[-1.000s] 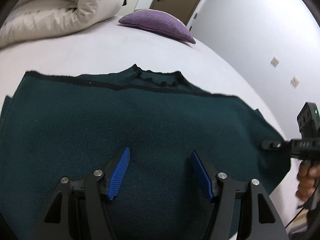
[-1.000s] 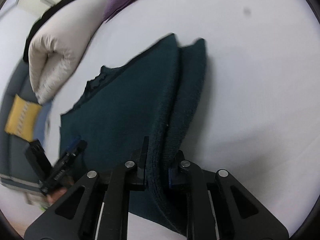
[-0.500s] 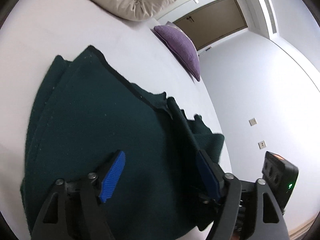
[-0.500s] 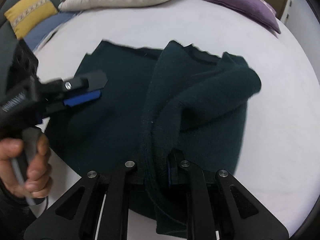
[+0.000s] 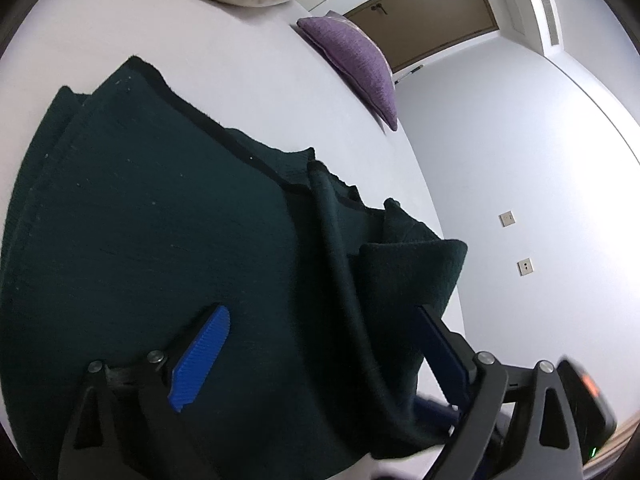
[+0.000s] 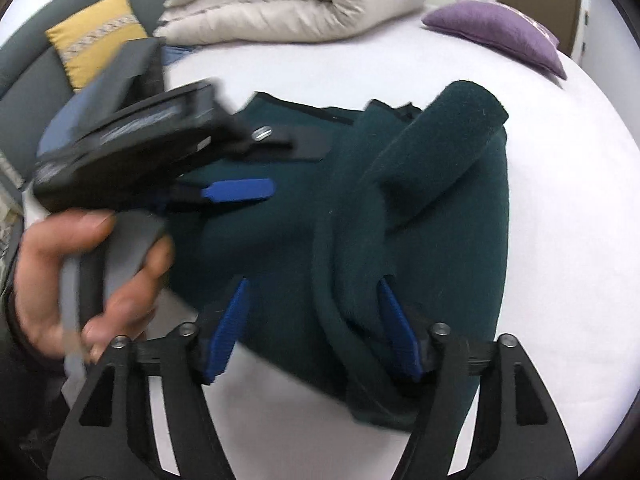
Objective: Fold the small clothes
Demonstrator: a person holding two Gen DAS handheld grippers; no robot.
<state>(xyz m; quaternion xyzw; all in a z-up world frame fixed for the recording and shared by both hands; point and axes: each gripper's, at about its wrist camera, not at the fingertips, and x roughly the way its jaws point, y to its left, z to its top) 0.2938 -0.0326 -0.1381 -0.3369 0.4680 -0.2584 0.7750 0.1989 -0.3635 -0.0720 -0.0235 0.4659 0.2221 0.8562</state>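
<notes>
- The bed (image 6: 560,200) is big and white, and the sweater (image 5: 160,220) lies on it.
- A rolled blanket (image 6: 300,4) and a purple pillow (image 6: 500,28) sit far back on the bed, well apart from the sweater. A yellow pillow (image 6: 96,36) rests off to the side.
- The sweater is dark green. One side now lies over the middle in a thick, bumpy fold (image 6: 420,184). A second ago that side was still flat at the edge, pinched and lifted.
- So the first side fold looks nearly done. But it is lumpy and not flat yet, so I think it needs a pat or a tug.
- The right gripper (image 6: 312,328) has just let go. Its jaws have just been opening, and now they stand apart. The folded cloth still sits between them and leans on one blue pad (image 6: 400,336), but it is not squeezed.
- The left gripper (image 5: 320,344) has its jaws wide apart too, and they have just been opening more. They hang over the sweater and grip nothing.
- A hand (image 6: 80,272) holds the left gripper close by the right one.
- The other side of the sweater is not folded yet. I guess that comes next.
</notes>
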